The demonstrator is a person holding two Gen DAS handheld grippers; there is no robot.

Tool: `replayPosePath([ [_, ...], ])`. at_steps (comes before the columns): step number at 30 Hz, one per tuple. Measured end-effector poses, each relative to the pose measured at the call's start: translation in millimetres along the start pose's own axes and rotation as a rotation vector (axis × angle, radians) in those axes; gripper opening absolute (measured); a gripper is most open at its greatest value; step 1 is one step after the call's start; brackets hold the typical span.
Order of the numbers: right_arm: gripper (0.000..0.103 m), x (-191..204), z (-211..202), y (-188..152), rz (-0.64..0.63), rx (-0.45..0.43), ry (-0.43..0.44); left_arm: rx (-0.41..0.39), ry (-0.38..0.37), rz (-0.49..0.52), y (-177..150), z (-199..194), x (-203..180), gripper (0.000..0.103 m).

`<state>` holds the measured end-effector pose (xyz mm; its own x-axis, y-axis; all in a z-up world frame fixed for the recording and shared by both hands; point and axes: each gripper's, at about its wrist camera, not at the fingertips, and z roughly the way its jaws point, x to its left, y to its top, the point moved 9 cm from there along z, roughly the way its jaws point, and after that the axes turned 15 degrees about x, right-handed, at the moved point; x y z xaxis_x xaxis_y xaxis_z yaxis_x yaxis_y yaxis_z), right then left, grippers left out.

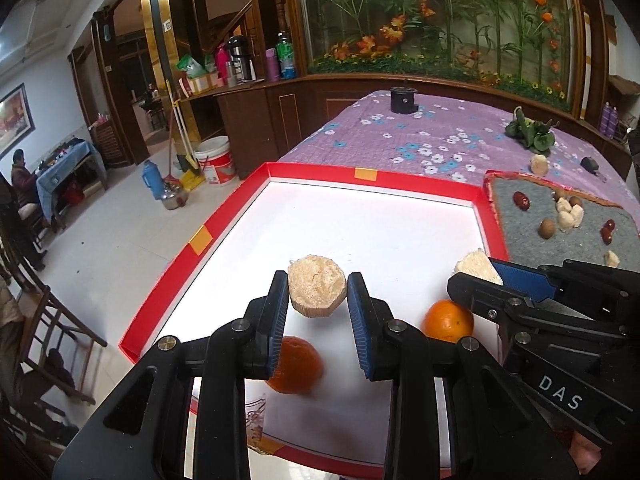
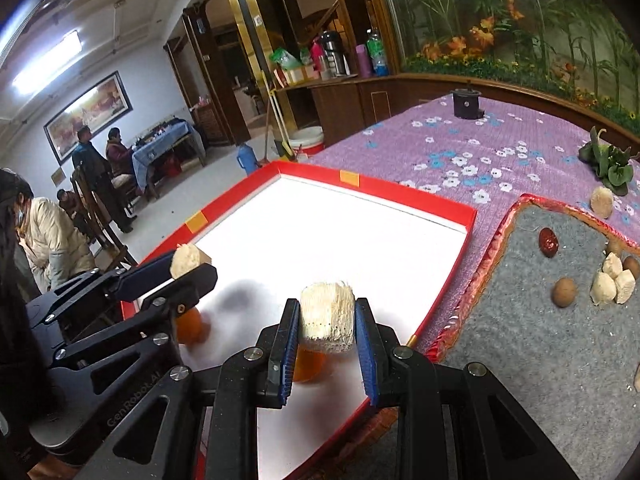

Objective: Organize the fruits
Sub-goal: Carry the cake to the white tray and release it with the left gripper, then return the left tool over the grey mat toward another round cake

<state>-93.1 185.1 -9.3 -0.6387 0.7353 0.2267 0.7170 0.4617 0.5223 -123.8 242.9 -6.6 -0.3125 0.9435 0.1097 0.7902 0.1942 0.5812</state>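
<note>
My left gripper (image 1: 318, 304) holds a tan, rough-cut chunk (image 1: 317, 289) between its blue pads (image 1: 277, 322); the left pad touches it, while the right pad shows a sliver of gap, so the grip looks light. My right gripper (image 2: 327, 326) carries a pale, fibrous block (image 2: 327, 317), pads close against its sides. Both pieces hang above the white floor of the red-rimmed tray (image 1: 224, 208). The tan chunk shows its broad cut face to the camera, its short axis running along my fingers and its long axis across the jaws; the pale block stands with its fibres vertical, about as tall as wide. Risks, as I judge them: the tan chunk could slip from so slack a pinch and strike the orange (image 1: 295, 365) just below; either orange (image 1: 448, 320), being round, could roll if nudged; my two grippers sit near each other and could collide. The grey felt mat (image 2: 540, 332) with small dates and nuts lies beside the tray.
</note>
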Motion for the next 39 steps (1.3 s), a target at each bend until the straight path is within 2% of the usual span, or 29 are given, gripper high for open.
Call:
replayPosePath([
  [12, 0.027, 4.9, 9.9, 4.8, -0.038, 0.013, -0.058, 0.026, 0.062, -0.005, -2.4, 8.5, 8.1, 0.031],
  [15, 0.028, 3.5, 4.1, 6.1, -0.033, -0.006, -0.049, 0.033, 0.085, -0.004, -2.4, 7.9, 8.1, 0.041],
  [17, 0.03, 1.0, -3.8, 7.2, -0.028, -0.035, -0.046, 0.014, 0.115, -0.005, -0.7, 2.5, 9.4, 0.059],
  [19, 0.034, -1.8, -12.6, 7.6, -0.015, -0.062, -0.042, -0.008, 0.13, -0.005, 1.2, -2.8, 9.3, 0.063],
  [27, 0.037, -16.8, -35.8, 8.4, 0.025, -0.117, -0.037, -0.04, 0.14, 0.017, 6.6, -19.8, 1.7, 0.063],
  [39, 0.038, -31.6, -55.3, 0.8, 0.061, -0.148, -0.012, -0.058, 0.158, 0.052, 9.5, -31.7, -15.3, 0.063],
])
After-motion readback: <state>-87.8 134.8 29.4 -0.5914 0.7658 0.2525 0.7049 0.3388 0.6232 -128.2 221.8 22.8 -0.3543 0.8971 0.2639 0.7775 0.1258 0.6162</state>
